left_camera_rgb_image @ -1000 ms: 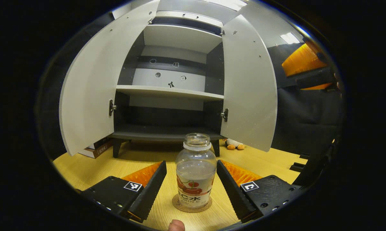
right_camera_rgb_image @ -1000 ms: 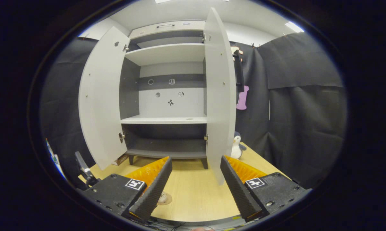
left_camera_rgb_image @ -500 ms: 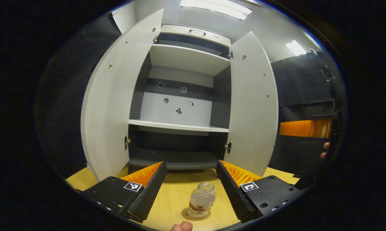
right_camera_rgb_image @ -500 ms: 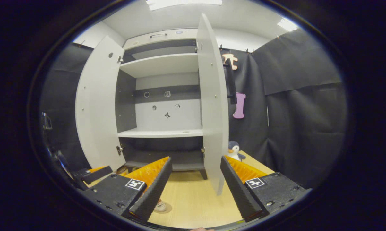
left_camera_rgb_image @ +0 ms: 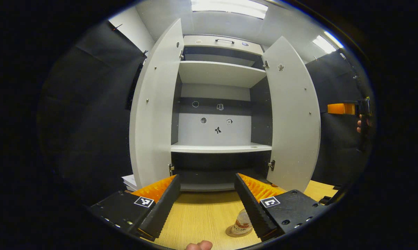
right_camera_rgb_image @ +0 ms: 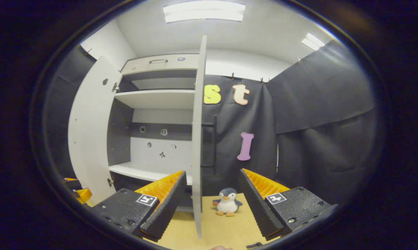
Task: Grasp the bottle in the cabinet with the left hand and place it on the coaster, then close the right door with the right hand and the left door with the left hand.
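Nearest, the left claw (left_camera_rgb_image: 205, 198) is spread wide and holds nothing; the bottle (left_camera_rgb_image: 243, 222) stands on its coaster (left_camera_rgb_image: 234, 232) on the bench (left_camera_rgb_image: 202, 215), just beside the claw's right finger. The right claw (right_camera_rgb_image: 212, 198) is also wide apart and empty, with the right door (right_camera_rgb_image: 196, 139) seen edge-on between its fingers. Beyond stands the toy penguin (right_camera_rgb_image: 227, 206), then the open cabinet (left_camera_rgb_image: 217, 114). The step in hand looks to be closing the right door. Best to bring one finger round to the door's outer face and push near its free edge, swinging steadily without pinching the panel.
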`<control>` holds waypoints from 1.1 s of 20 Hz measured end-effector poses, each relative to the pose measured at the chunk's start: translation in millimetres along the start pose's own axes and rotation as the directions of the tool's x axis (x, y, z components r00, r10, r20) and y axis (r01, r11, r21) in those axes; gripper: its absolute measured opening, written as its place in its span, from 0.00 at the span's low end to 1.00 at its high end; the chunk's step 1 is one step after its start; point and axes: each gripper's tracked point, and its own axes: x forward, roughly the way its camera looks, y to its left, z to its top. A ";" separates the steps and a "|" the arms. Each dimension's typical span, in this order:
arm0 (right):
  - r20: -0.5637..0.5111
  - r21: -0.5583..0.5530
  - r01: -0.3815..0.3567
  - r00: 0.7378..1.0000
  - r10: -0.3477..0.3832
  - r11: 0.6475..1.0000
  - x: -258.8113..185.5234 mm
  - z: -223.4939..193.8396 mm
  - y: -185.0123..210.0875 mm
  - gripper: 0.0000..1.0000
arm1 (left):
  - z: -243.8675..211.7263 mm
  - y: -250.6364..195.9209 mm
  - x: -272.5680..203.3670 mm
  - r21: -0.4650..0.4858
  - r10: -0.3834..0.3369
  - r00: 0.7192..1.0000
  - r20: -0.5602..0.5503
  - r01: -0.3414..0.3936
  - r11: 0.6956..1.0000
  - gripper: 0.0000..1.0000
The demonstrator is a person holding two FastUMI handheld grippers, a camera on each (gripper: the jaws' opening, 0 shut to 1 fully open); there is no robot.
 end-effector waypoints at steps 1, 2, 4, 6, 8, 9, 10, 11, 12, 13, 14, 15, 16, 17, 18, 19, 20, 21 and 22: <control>0.006 0.005 0.008 1.000 -0.008 1.000 12.8 7.8 -9.4 0.99 | 2.2 0.9 -0.1 0.001 0.008 1.000 0.005 -0.008 1.000 0.95; 0.001 0.006 0.013 1.000 -0.013 1.000 26.3 12.0 -17.6 0.99 | 4.9 0.7 -1.4 -0.003 0.013 1.000 0.013 -0.013 1.000 0.95; -0.032 0.008 0.006 0.999 -0.006 1.000 50.1 12.4 -27.4 0.94 | 7.5 -0.4 -8.4 -0.009 0.012 1.000 0.022 -0.012 1.000 0.95; -0.051 0.022 0.022 0.999 -0.021 1.000 72.5 12.8 -36.8 0.94 | 9.4 -3.2 -11.1 -0.015 0.003 1.000 0.027 -0.002 1.000 0.95; -0.065 0.032 0.016 0.998 -0.014 0.999 87.3 11.7 -35.5 0.99 | 8.3 -0.4 -11.8 -0.017 0.013 1.000 0.026 -0.012 1.000 0.95; -0.056 0.025 0.020 0.998 -0.018 0.999 90.2 13.1 -37.0 0.98 | 6.1 0.4 -12.3 -0.018 0.016 1.000 0.018 -0.016 1.000 0.99; -0.054 0.012 0.013 0.998 -0.013 1.000 90.6 14.0 -36.3 0.99 | 4.4 3.0 -11.9 -0.018 0.024 1.000 0.010 -0.024 1.000 0.95; -0.054 0.000 0.001 0.999 -0.001 1.000 89.7 13.9 -33.5 0.98 | 3.1 4.3 -12.2 -0.016 0.030 1.000 0.006 -0.030 0.999 0.95; -0.055 -0.006 -0.010 0.998 0.009 1.000 89.5 15.3 -30.0 0.98 | 4.8 4.9 -12.7 -0.013 0.032 0.999 0.009 -0.031 0.999 0.95; -0.062 -0.017 -0.014 0.998 0.013 1.000 88.2 15.2 -26.3 0.98 | 6.8 5.5 -11.5 -0.009 0.032 0.999 0.016 -0.031 0.999 0.95; -0.059 -0.031 -0.018 0.998 0.016 0.999 87.2 16.8 -22.6 0.98 | 7.1 7.5 -11.3 -0.005 0.035 0.999 0.021 -0.035 0.999 0.95; -0.058 -0.047 -0.024 0.998 0.021 0.999 85.6 17.8 -18.2 0.98 | 7.5 10.0 -10.6 -0.006 0.041 0.999 0.022 -0.040 0.999 0.91; -0.058 -0.053 -0.035 0.998 0.032 0.998 84.6 18.0 -12.8 0.98 | 8.0 11.0 -9.9 -0.013 0.044 0.999 0.021 -0.043 0.999 0.90; -0.063 -0.046 -0.053 0.997 0.050 0.998 82.7 18.2 -6.2 0.98 | 7.9 10.7 -9.7 -0.021 0.042 0.999 0.020 -0.041 0.999 0.91; -0.067 -0.032 -0.075 0.995 0.072 0.997 81.8 17.8 2.8 0.98 | 8.6 10.8 -10.1 -0.025 0.042 0.999 0.023 -0.041 0.999 0.91; -0.073 -0.022 -0.090 0.993 0.088 0.996 79.2 17.1 12.5 0.98 | 9.3 11.3 -10.6 -0.024 0.042 0.999 0.025 -0.041 0.999 0.95; -0.074 -0.030 -0.101 0.992 0.098 0.994 78.5 16.6 22.1 0.98 | 9.8 11.8 -12.1 -0.020 0.042 0.999 0.027 -0.042 0.999 0.95; -0.066 -0.047 -0.111 0.992 0.108 0.993 77.2 17.5 32.5 0.98 | 10.6 13.2 -13.3 -0.016 0.046 0.998 0.032 -0.046 0.999 0.95; -0.063 -0.053 -0.124 0.991 0.120 0.991 76.4 17.5 42.4 0.98 | 11.5 14.8 -15.0 -0.013 0.050 0.998 0.033 -0.050 0.999 0.95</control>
